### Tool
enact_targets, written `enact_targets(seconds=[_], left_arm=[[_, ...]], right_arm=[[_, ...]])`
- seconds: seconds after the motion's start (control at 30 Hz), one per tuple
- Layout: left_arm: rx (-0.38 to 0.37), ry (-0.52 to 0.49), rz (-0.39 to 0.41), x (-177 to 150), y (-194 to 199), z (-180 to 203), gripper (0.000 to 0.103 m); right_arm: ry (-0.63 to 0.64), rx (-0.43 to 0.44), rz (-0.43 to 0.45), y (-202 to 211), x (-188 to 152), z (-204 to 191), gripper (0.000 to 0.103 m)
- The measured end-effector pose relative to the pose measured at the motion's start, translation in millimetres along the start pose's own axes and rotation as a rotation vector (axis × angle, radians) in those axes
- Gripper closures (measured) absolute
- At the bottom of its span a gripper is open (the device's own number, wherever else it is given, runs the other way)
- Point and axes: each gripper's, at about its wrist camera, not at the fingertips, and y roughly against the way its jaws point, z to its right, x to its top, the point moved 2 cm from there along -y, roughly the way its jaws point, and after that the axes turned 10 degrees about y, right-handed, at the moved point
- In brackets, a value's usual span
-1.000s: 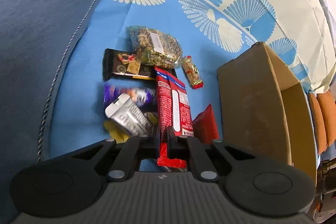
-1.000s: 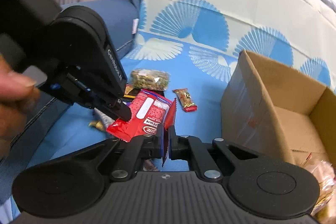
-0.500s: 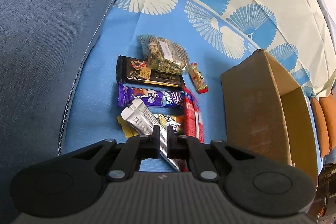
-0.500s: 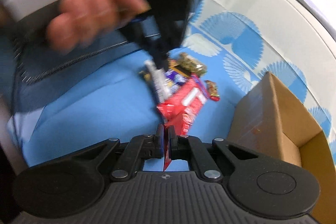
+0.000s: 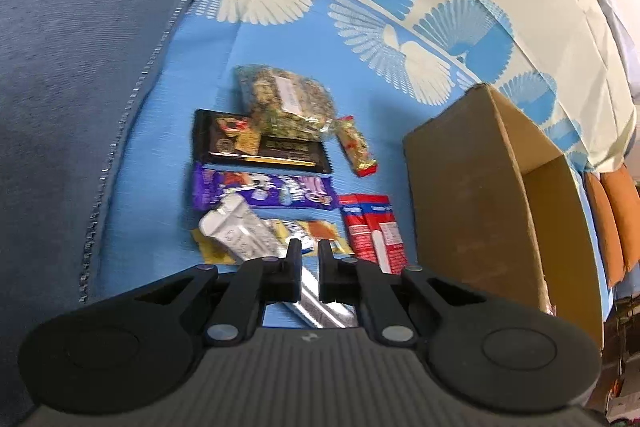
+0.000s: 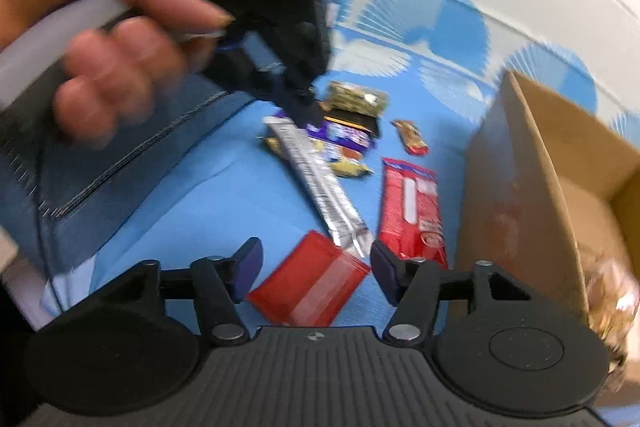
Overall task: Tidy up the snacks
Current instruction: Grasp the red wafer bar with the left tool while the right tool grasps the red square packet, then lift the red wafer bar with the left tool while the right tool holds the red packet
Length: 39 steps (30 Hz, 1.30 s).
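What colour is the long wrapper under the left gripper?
Silver foil wrapper, clearest in the right wrist view.

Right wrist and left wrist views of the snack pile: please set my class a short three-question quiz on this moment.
1. True or false: the right tongs are shut on the red pouch.
2. Which snack lies closest to the cardboard box? A) purple bar B) red-and-white packet C) bag of nut mix
3. Fill in: the nearly closed left tongs have the ______ packet running between them.

Key
1. False: they stand open, with the pouch lying flat on the cloth between them.
2. B
3. silver packet
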Motion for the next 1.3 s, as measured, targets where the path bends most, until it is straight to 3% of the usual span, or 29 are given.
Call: enact_targets(seconds=[0.23, 0.3, 0.33, 0.4, 0.43, 0.5, 0.53, 0.7, 1.0, 1.13, 1.3], left_arm=[[-0.049, -0.083, -0.040, -3.1, -18.7, 26.5, 0.088], [-0.058, -0.110, -0.056, -5.0, -28.1, 37.0, 0.074], [-0.053, -0.129, -0.065, -6.4, -33.5, 42.8, 0.070], [-0.042, -0.165, -0.085, -9.4, -44.3, 54.0, 0.061], [-0.039, -0.179, -0.097, -10.6, -50.1, 59.3, 0.060], [-0.025, -0.201, -0.126, -12.7, -63.1, 69.0, 0.041], [-0.008, -0.215, -0.136, -13.4, -69.3, 72.3, 0.036], [0.069, -0.254, -0.167, -14.9, -94.1, 84.2, 0.025], [0.181, -0.342, -0.155, -22.8, -116.4, 96.8, 0.023], [0.231, -0.473, -0.143, -35.9, -116.7, 102.4, 0.025], [0.268, -0.515, -0.125, -37.4, -102.9, 90.0, 0.055]], right_arm=[[-0.147, 0.054, -0.172, -36.5, -12.4, 1.4, 0.028], [-0.156, 0.040, -0.177, -38.8, -13.5, -0.8, 0.025], [-0.151, 0.039, -0.180, -38.3, -12.9, -2.0, 0.027], [-0.154, 0.043, -0.169, -35.8, -12.5, -2.1, 0.051], [-0.151, 0.043, -0.163, -34.9, -11.3, -1.8, 0.054], [-0.146, 0.043, -0.158, -32.4, -11.4, -1.3, 0.058], [-0.145, 0.046, -0.159, -30.5, -12.2, -1.7, 0.058], [-0.133, 0.068, -0.172, -20.5, -15.2, 0.5, 0.058], [-0.166, 0.066, -0.195, -19.8, -20.0, 14.1, 0.058], [-0.156, 0.066, -0.195, -17.6, -19.9, 12.6, 0.058], [-0.153, 0.064, -0.195, -17.6, -20.0, 12.8, 0.058]])
